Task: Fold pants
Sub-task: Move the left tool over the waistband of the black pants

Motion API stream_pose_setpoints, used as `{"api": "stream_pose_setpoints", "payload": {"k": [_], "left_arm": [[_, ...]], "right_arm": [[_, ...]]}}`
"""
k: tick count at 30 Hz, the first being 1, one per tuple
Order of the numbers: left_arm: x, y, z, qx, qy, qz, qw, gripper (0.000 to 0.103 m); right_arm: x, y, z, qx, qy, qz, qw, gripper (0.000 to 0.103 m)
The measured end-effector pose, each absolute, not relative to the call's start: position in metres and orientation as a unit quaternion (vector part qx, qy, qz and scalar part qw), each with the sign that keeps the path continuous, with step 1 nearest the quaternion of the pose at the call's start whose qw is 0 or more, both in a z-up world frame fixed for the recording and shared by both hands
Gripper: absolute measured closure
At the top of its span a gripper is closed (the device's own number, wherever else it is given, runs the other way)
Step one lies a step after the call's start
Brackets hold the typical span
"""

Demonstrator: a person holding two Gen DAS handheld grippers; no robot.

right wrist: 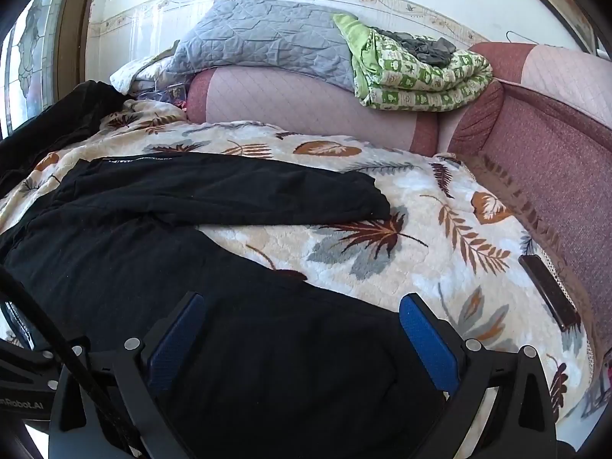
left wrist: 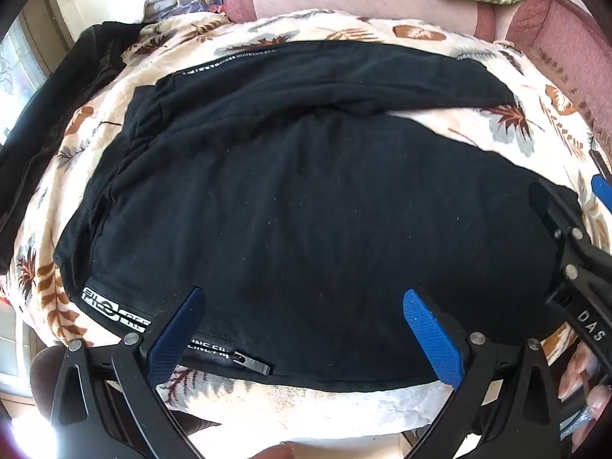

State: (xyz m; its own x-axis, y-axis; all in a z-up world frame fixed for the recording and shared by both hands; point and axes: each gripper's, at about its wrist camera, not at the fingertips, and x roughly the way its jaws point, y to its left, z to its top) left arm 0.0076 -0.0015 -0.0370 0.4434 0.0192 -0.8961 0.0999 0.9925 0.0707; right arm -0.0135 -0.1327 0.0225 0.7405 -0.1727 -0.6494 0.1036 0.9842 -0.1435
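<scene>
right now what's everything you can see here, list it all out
pants: one pair, black, spread on the blanket, white lettering near one edge
blanket: one, cream with brown and grey leaves, under the pants
sofa: one, pink and maroon, behind and beside the blanket
grey quilt: one, on the sofa back
green quilt: one, folded, green and white, on the sofa back
black garment: one, at the blanket's far left
dark flat object: one, at the blanket's right edge
left gripper: black, blue pads, jaws open over the pants
right gripper: same, jaws open over the pants

Black pants w/ white print; cream leaf-pattern blanket.
</scene>
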Motion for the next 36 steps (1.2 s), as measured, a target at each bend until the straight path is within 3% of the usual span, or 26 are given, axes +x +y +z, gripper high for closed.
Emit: {"api": "stream_pose_setpoints", "payload": {"k": [27,36], "left_arm": [[0.004,-0.001,-0.054,0.058,0.516,-0.035,0.854,0.0],[-0.01,-0.004,-0.02,0.075,0.463,-0.044,0.882,0.0]], "right_arm": [[-0.011,-0.129,0.018,-0.049,0.363,-0.068,0.928,0.0],[-0.011,-0.129,0.018,-0.049,0.363,-0.068,0.928,0.0]]}}
